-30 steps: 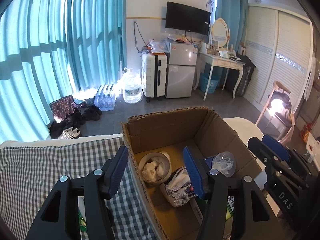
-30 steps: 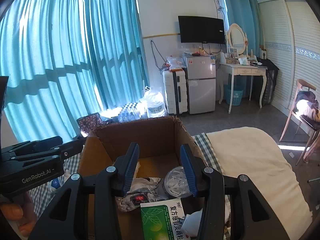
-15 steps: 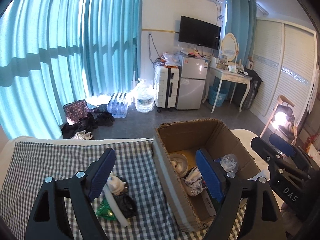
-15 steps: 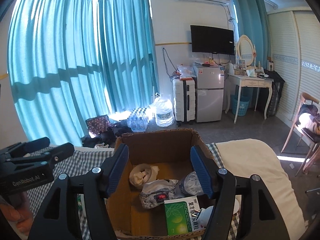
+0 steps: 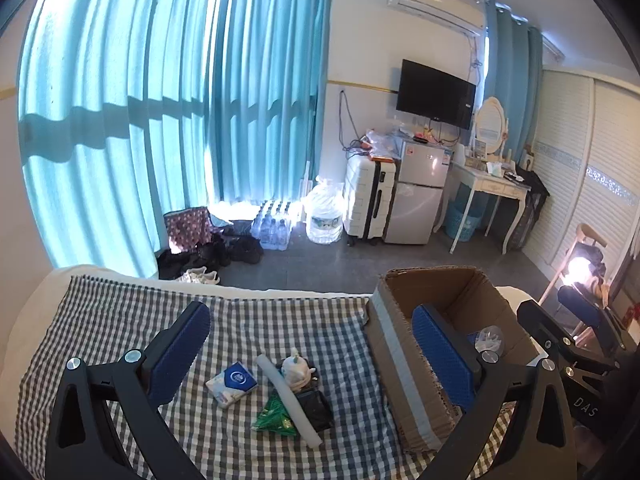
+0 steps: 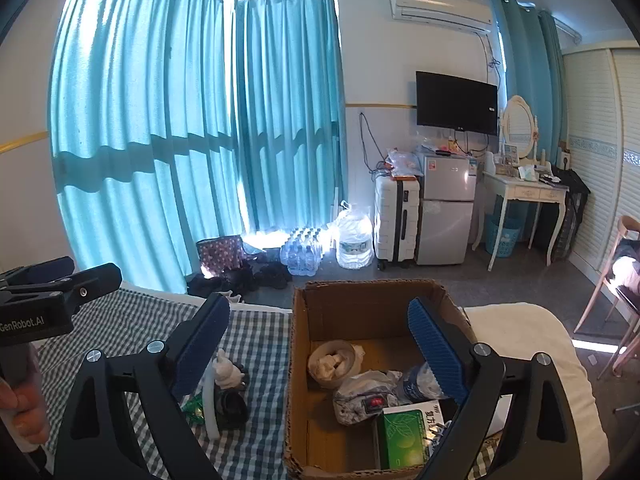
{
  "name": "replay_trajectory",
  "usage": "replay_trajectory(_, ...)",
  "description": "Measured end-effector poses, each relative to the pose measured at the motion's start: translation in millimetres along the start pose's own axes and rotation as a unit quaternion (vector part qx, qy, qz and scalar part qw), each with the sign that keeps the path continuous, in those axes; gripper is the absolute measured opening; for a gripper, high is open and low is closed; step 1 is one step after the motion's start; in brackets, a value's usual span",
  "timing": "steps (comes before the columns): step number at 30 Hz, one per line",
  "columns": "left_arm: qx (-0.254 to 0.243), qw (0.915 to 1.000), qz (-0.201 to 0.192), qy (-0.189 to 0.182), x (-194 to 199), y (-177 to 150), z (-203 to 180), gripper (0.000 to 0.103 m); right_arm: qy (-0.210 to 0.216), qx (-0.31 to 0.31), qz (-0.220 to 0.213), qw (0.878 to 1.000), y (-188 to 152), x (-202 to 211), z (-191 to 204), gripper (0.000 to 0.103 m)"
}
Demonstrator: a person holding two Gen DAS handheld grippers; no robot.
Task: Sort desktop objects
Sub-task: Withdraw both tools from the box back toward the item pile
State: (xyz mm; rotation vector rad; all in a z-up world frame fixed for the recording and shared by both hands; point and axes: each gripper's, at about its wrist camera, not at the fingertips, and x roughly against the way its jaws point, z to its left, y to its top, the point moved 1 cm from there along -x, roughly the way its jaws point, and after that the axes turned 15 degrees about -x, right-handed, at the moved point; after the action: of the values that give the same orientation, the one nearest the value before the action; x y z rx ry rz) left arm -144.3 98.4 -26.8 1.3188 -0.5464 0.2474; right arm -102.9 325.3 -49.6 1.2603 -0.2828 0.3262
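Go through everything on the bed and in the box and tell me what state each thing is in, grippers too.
Left gripper: jaws opening, nothing between them.
Right gripper: jaws opening, nothing between them.
Cardboard box: open-topped, upright, partly filled.
Bowl: upright in the box, holding white lumps.
Green packet box: lying flat in the box.
Tissue pack: lying flat on the checked cloth.
White tube: lying across the black item.

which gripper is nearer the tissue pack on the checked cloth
Left. The left gripper, jaws opening, hovers right over the tissue pack; the right gripper sits over the cardboard box beside it.
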Motion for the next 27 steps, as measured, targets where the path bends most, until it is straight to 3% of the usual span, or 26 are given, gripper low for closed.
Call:
replay_trajectory(10, 0.001, 0.9997, 0.0, 0.026, 2, -16, 44, 0.103, 0.023, -0.02, 0.01, 0.999, -4, -10, 22, 0.097)
replay_trajectory(18, -0.022, 0.9989, -0.002, 0.042, -11, -32, 58, 0.103, 0.025, -0.018, 0.008, 0.999, -15, -21, 40, 0.102)
replay_trajectory(27, -0.008, 0.9994, 0.003, 0.033, -29, -58, 83, 0.103, 0.025, 0.006, 0.021, 0.999, -34, -41, 65, 0.102)
